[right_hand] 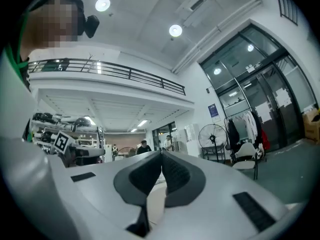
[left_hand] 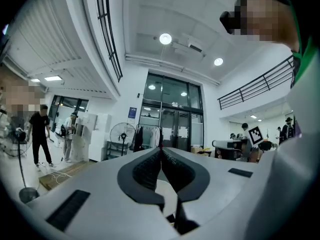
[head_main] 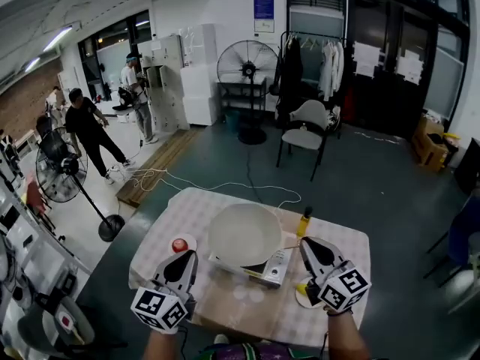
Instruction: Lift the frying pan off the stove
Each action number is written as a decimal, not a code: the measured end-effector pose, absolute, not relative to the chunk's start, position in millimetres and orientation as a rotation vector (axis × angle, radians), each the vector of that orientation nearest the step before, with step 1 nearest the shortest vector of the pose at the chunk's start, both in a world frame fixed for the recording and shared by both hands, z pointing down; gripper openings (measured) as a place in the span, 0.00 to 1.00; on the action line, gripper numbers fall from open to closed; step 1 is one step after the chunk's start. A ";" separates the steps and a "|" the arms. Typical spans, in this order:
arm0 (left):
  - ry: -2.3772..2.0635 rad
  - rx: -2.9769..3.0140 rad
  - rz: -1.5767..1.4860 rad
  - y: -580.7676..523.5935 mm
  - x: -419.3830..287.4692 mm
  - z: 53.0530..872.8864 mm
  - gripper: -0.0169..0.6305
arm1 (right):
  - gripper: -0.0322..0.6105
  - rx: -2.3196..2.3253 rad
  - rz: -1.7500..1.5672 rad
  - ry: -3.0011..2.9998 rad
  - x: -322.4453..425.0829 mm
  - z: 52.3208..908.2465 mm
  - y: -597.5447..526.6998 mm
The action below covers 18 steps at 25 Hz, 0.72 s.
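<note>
Left gripper (head_main: 186, 256) and right gripper (head_main: 306, 243), fingers (left_hand: 147, 170) clenched empty, hover at bench (head_main: 225, 306) near edge, flanking stove (head_main: 266, 270), likely staging to lift frying pan (head_main: 244, 235).

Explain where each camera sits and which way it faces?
Head view: on the person's head, looking down at the white round frying pan on the silver stove; forearms, left gripper, right gripper show.
Left gripper view: on that gripper, facing along shut jaws into the room; torso at right.
Right gripper view: likewise, jaws shut; torso at left.
Both gripper views share the black standing fan.
</note>
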<state>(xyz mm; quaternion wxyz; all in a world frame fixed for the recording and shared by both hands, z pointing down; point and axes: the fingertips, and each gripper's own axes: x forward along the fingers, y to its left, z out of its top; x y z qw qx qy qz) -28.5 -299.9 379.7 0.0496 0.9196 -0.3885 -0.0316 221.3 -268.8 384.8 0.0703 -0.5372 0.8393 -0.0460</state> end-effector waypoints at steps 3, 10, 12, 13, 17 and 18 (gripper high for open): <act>-1.123 2.820 -0.112 -317.0 -23.0 378.6 0.06 | 0.23 -1.568 -0.053 2.628 207.7 382.9 -272.6; -1.011 2.857 -0.106 -333.3 -20.9 383.3 0.06 | 0.94 -1.512 0.005 2.750 191.1 385.4 -281.6; -0.985 2.860 -0.110 -336.7 -25.3 386.4 0.06 | 0.96 -1.543 0.018 2.782 183.6 392.4 -287.5; -0.973 2.862 -0.112 -339.0 -27.8 388.9 0.06 | 0.96 -1.558 0.018 2.790 180.7 396.2 -290.9; -0.939 2.859 -0.123 -353.3 -35.8 401.9 0.06 | 0.96 -1.634 0.012 2.818 178.4 415.9 -303.4; -0.928 2.862 -0.123 -355.8 -36.3 404.3 0.06 | 0.96 -1.652 0.003 2.832 180.7 422.7 -305.6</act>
